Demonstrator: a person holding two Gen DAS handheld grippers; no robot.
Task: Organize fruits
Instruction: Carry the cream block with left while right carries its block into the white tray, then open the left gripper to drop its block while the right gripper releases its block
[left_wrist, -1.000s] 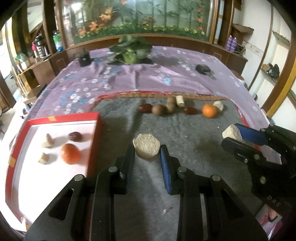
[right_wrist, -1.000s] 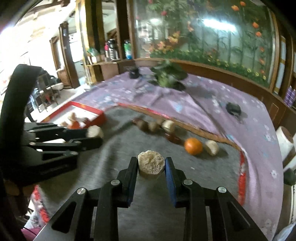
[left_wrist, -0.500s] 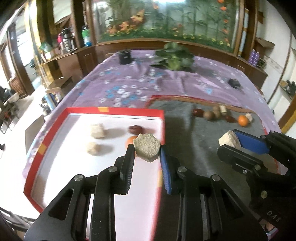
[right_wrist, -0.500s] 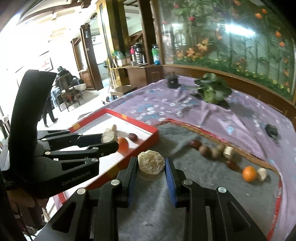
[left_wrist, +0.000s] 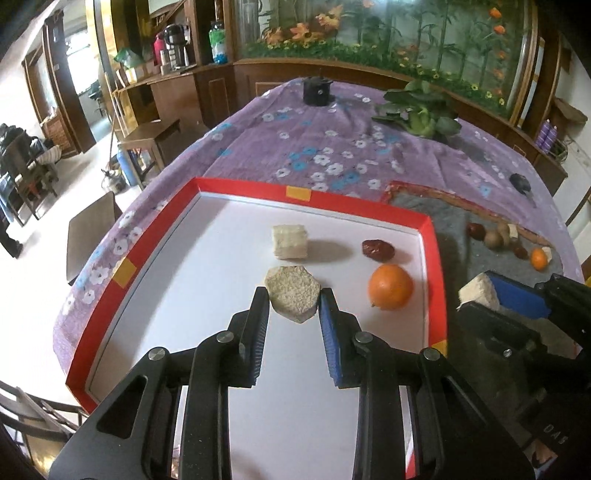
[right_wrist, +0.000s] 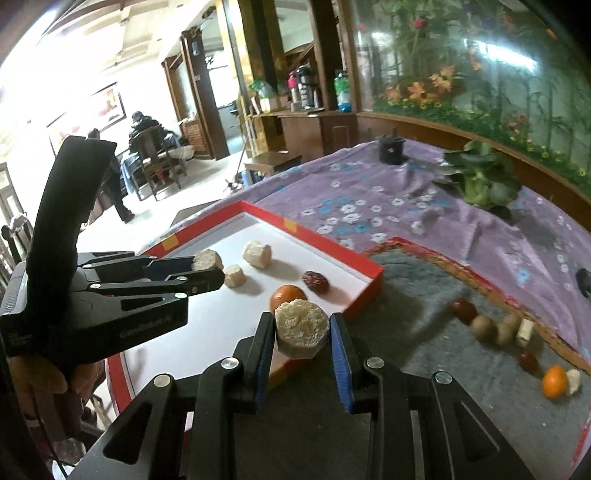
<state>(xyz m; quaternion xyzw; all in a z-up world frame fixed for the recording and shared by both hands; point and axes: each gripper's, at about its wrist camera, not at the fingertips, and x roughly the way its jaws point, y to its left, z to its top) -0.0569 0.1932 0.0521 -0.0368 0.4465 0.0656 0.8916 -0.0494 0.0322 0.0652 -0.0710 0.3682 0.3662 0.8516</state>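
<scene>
Purple flowered cloth (left_wrist: 314, 147) is covering the table, with a red-rimmed tray (left_wrist: 236, 184) lying on it. Over the tray's white floor, the left gripper (left_wrist: 293, 308) is clamping a hexagonal pale chunk (left_wrist: 292, 293). At its 12 o'clock a pale cube (left_wrist: 290, 242) is sitting; at 2 o'clock, a red date (left_wrist: 377, 250); at 3 o'clock, an orange (left_wrist: 390, 286). The right gripper (right_wrist: 302, 334) is gripping a round pale chunk (right_wrist: 301, 326) above the tray's near edge, beside the grey mat (right_wrist: 424, 314), where more fruits (right_wrist: 491, 326) are lying in a row at its 3 o'clock.

Right claw (right_wrist: 302, 334) clamped on beige chunk (right_wrist: 301, 326), red tray (right_wrist: 364, 275) beyond.
</scene>
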